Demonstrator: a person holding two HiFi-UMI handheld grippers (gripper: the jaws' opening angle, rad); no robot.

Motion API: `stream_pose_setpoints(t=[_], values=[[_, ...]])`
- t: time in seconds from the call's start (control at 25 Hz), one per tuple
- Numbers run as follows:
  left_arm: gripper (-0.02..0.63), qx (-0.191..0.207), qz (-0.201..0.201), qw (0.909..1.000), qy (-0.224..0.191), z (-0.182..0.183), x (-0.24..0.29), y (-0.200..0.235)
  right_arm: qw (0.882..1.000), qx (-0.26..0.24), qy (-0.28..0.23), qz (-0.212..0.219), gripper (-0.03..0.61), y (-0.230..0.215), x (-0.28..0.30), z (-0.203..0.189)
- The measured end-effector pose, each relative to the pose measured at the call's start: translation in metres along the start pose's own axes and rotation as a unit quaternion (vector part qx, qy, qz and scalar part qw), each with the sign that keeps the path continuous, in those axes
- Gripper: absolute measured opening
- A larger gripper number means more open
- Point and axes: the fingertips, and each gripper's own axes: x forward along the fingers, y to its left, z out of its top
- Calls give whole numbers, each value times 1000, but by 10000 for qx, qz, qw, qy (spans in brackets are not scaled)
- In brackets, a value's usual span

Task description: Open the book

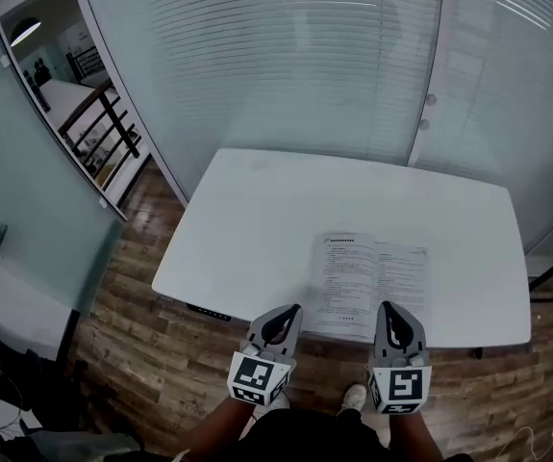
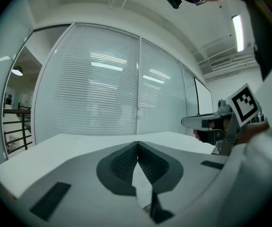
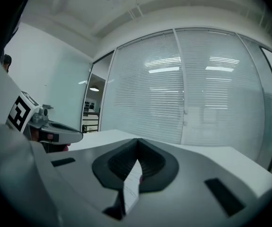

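The book (image 1: 372, 282) lies open and flat on the white table (image 1: 257, 219), near its front edge, with two printed pages facing up. My left gripper (image 1: 295, 308) hovers at the book's near left corner, its jaws closed tip to tip with nothing between them. My right gripper (image 1: 387, 306) hangs over the book's near edge, also shut and empty. In the left gripper view the jaw tips (image 2: 137, 143) meet, and a sliver of printed page (image 2: 141, 186) shows behind them. The right gripper view has the same closed tips (image 3: 137, 140) and a page sliver (image 3: 132, 183).
A glass wall with blinds (image 1: 334, 56) runs behind the table. Wooden floor (image 1: 132, 325) lies in front and to the left, with a stair railing (image 1: 108, 128) beyond. A shoe (image 1: 355, 396) stands under the table's front edge.
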Motion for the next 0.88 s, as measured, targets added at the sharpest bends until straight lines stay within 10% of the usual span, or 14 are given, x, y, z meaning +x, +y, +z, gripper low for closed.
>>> stream_pose_setpoints(t=[0.88], values=[[11, 114, -278, 9991, -306, 27, 38, -38, 9997, -185, -59, -111, 3, -38, -12, 14]])
